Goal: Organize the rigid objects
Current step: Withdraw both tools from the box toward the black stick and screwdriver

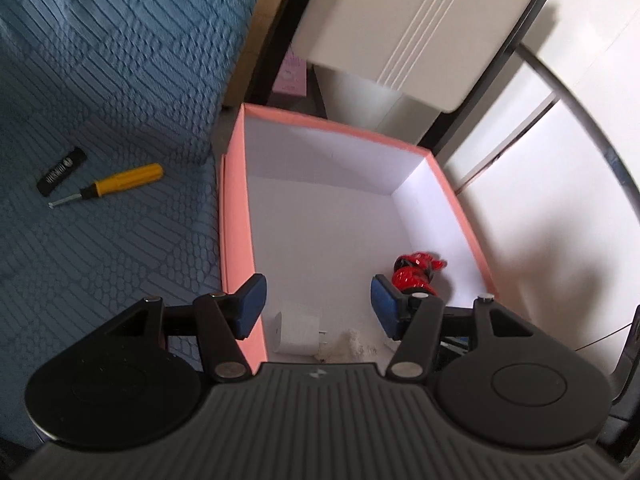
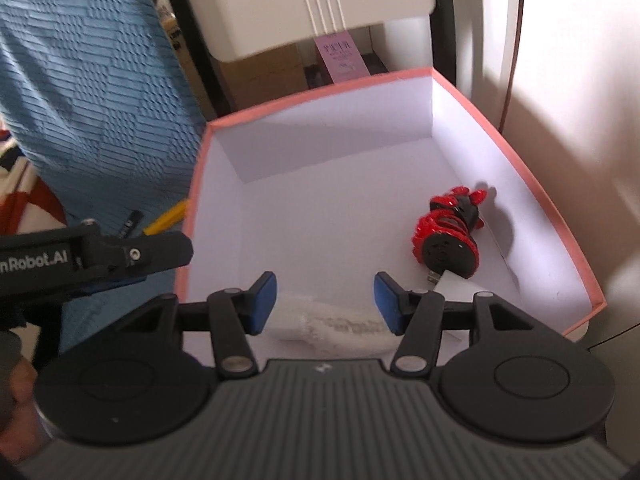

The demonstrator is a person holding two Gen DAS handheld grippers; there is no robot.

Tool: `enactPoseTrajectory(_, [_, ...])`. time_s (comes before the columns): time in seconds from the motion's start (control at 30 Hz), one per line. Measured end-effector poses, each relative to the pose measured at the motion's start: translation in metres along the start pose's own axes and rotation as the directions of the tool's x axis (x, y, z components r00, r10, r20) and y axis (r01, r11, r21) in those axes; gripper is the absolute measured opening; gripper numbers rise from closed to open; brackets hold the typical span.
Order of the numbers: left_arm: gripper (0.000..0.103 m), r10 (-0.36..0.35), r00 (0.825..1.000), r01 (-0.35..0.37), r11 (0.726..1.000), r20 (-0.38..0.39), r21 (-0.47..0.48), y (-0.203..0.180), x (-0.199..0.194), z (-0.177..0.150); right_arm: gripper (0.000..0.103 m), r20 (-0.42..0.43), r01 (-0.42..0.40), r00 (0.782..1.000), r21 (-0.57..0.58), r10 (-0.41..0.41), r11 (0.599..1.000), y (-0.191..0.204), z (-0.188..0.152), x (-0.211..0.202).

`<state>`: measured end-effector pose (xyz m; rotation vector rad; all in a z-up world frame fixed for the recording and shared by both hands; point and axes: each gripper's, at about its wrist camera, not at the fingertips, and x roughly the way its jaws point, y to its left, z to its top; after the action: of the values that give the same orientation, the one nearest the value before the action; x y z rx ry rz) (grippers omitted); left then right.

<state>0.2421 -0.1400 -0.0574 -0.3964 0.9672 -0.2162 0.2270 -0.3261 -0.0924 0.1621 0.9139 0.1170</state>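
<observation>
A pink box with a white inside [image 1: 234, 200] [image 2: 540, 196] stands beside the blue bed cover. In it lie a red and black toy [image 1: 416, 272] [image 2: 448, 236], a white charger plug [image 1: 298, 328] and a white fuzzy thing [image 2: 340, 326]. My left gripper [image 1: 318, 306] is open and empty over the box's near left edge. My right gripper [image 2: 325, 302] is open and empty over the box's near end. A yellow-handled screwdriver [image 1: 116, 182] [image 2: 168, 218] and a black stick [image 1: 62, 170] [image 2: 130, 224] lie on the bed cover, left of the box.
The blue textured bed cover [image 1: 100, 100] fills the left. A white chair-like seat with black frame [image 1: 420, 20] stands behind the box. A purple card [image 2: 340, 58] sits beyond. The left gripper's arm [image 2: 92, 258] shows in the right wrist view.
</observation>
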Motion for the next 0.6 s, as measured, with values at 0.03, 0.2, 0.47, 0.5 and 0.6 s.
enactPoseTrajectory(0.03, [0.064,0.0,1.0,0.0,1.0,0.012,0.002,0.0,-0.006,0.0,0.057,0.011,-0.005,1.0,-0.004,0.005,1.0,0.003,0.001,-0.005])
enactPoseTrajectory(0.2, [0.064,0.006,0.996,-0.006,1.0,0.094,0.005,0.003,-0.044,-0.004,0.057,0.064,-0.031,0.997,-0.042,0.033,0.999,0.018,0.001,-0.029])
enactPoseTrajectory(0.47, [0.064,0.035,0.983,-0.035,0.999,0.183,-0.001,0.019,-0.098,-0.019,0.057,0.131,-0.074,0.987,-0.124,0.09,0.99,0.047,-0.012,-0.067])
enactPoseTrajectory(0.5, [0.064,0.039,0.98,-0.039,0.999,0.194,-0.001,0.021,-0.105,-0.022,0.057,0.135,-0.078,0.986,-0.138,0.097,0.987,0.051,-0.015,-0.071])
enactPoseTrajectory(0.6, [0.064,0.05,0.971,-0.05,0.999,0.232,-0.007,0.029,-0.125,-0.029,0.057,0.142,-0.092,0.983,-0.161,0.116,0.983,0.062,-0.022,-0.081])
